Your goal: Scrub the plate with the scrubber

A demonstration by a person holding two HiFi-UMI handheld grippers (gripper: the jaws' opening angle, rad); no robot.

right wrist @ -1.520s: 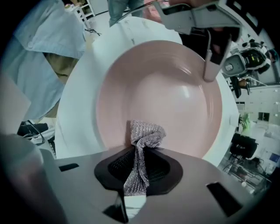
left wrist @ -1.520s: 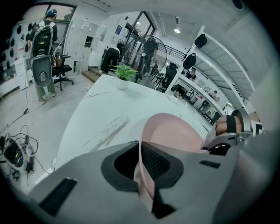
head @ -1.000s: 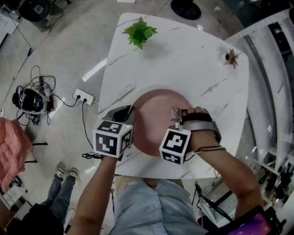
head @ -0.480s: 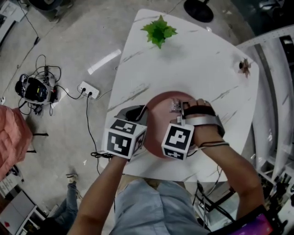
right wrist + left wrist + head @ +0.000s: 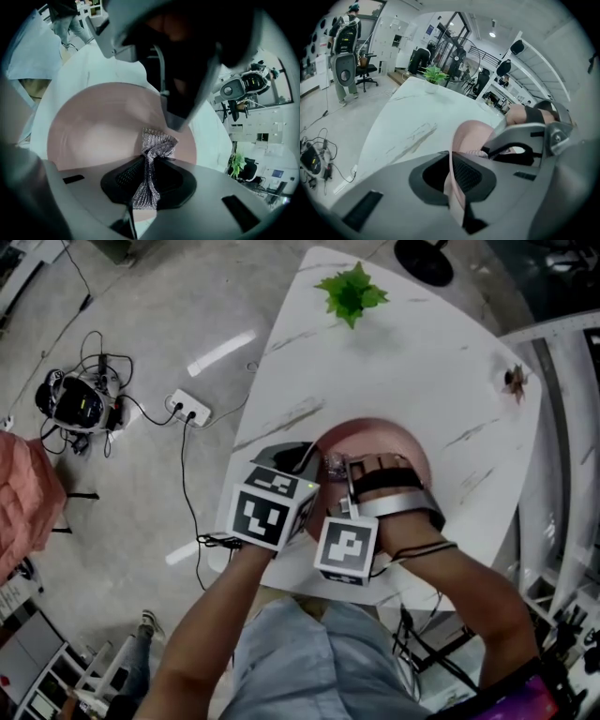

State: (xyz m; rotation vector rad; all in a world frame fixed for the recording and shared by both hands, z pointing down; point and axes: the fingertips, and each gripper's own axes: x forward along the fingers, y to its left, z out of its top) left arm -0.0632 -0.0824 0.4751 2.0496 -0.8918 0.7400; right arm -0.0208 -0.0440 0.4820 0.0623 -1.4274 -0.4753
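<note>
A: Status?

B: Scrubbing step, I reckon. My left gripper [image 5: 454, 177] is clamping the pink plate [image 5: 398, 442] by its left rim, at the near edge of the white table [image 5: 403, 343]. My right gripper [image 5: 149, 180] is pinching the metallic mesh scrubber [image 5: 157, 143] tight, tip resting on the plate's left part.

A: Next?

B: Probably sweeping right across the plate's face, pressing down, rim grip firm.

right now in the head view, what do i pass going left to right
pink cloth, cabled black device, power strip, left gripper, right gripper, small brown ornament
</note>
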